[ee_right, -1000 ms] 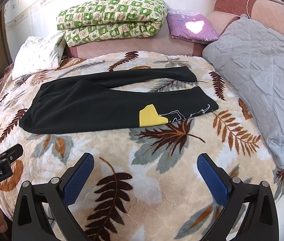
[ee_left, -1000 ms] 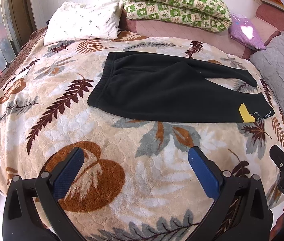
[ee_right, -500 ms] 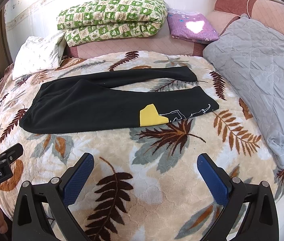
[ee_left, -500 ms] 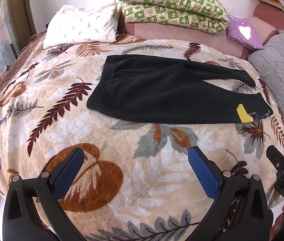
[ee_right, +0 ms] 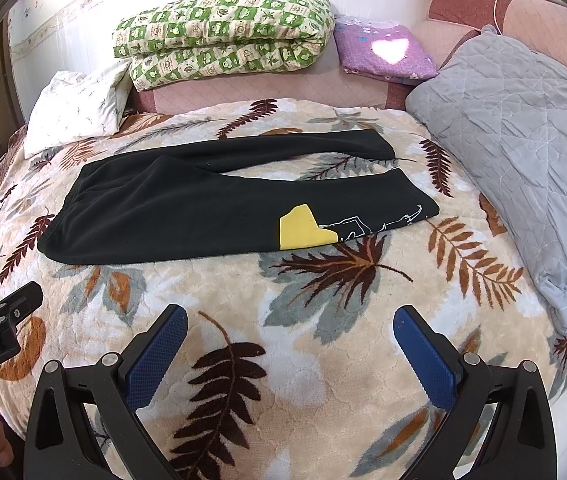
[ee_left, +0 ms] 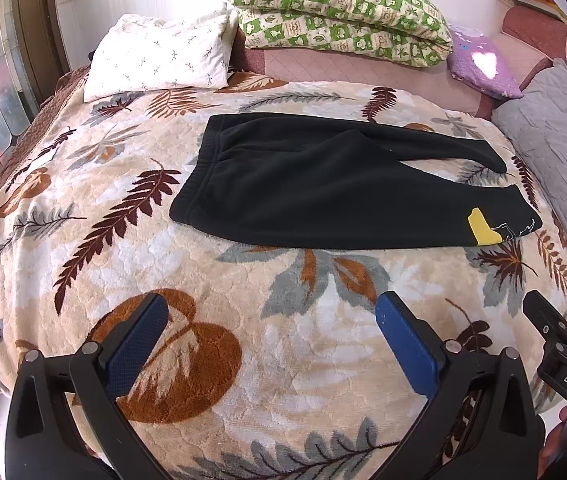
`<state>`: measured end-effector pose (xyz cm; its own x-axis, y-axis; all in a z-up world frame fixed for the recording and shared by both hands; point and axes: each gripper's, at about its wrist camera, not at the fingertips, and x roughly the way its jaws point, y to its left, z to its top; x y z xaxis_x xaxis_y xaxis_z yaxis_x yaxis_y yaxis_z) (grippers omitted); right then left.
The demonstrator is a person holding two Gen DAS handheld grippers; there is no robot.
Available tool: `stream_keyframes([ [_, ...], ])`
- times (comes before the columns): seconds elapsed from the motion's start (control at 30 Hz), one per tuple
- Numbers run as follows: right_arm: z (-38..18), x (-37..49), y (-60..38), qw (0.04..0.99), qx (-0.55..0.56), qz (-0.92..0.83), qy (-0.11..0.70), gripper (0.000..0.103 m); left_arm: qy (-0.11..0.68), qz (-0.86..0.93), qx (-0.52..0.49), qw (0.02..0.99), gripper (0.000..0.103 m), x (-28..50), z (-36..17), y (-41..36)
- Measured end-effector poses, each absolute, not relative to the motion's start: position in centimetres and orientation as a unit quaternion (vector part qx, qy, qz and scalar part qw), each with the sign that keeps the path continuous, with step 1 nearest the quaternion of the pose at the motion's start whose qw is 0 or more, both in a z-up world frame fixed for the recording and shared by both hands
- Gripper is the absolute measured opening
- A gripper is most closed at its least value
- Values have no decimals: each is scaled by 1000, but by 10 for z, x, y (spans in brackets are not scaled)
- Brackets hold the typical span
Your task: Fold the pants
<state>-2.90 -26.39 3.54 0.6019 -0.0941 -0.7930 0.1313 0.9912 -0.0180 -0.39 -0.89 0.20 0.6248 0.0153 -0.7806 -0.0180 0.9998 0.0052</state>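
Black pants [ee_left: 323, 184] lie flat on the leaf-patterned blanket [ee_left: 131, 216], waistband to the left, legs spread to the right. The near leg carries a yellow patch [ee_left: 481, 228] and white line art near the cuff. They also show in the right wrist view [ee_right: 187, 212], with the yellow patch [ee_right: 301, 232]. My left gripper [ee_left: 271, 320] is open and empty, hovering over the blanket short of the pants. My right gripper [ee_right: 289, 334] is open and empty, also short of the pants, and appears at the right edge of the left wrist view [ee_left: 563, 328].
A white pillow [ee_left: 159, 58] and a green-checked folded quilt [ee_left: 339, 8] sit at the head of the bed. A purple cushion [ee_right: 383, 52] and a grey quilted pillow [ee_right: 523, 128] lie on the right. A wooden window frame [ee_left: 35, 28] borders the left.
My left gripper has moved slightly, so the pants sit a little lower and more central in its view. The right gripper view is nearly unchanged. Both grippers stay open.
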Motion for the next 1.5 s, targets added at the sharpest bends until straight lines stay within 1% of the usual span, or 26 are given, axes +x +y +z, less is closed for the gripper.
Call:
stream_keyframes([
  [1.5,22,-5,-283,886,45,-54,458,103,455,2,14,891,103,25,-4,-28],
])
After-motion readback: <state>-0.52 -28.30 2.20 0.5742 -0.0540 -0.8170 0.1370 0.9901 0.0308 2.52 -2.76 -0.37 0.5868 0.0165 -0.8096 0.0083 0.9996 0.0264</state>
